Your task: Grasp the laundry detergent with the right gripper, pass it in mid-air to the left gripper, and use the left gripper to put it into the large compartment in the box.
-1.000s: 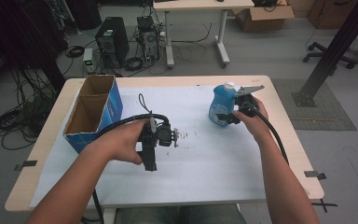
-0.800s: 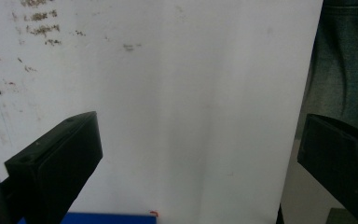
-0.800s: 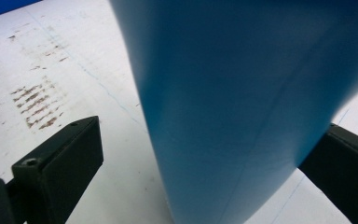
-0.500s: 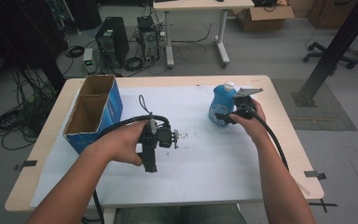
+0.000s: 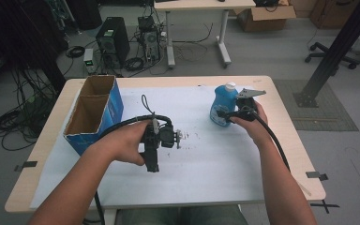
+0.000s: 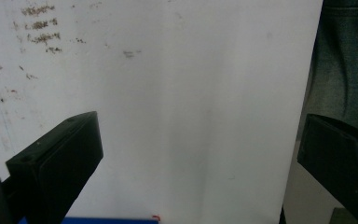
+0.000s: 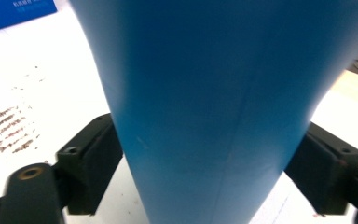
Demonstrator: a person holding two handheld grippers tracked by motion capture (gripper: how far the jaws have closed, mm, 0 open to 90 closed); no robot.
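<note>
- Blue bottle (image 5: pixel 223 105) stands upright at the right of the table's white sheet (image 5: pixel 215 159), white cap on
- Right gripper (image 5: pixel 228 114) has just been closing; both pads meet the bottle's lower body
- Left gripper (image 6: pixel 200 154) gapes wide, empty, over the sheet
- Judged smooth, slippery plastic, moderately heavy if full; grip the narrower waist, not the base
</note>
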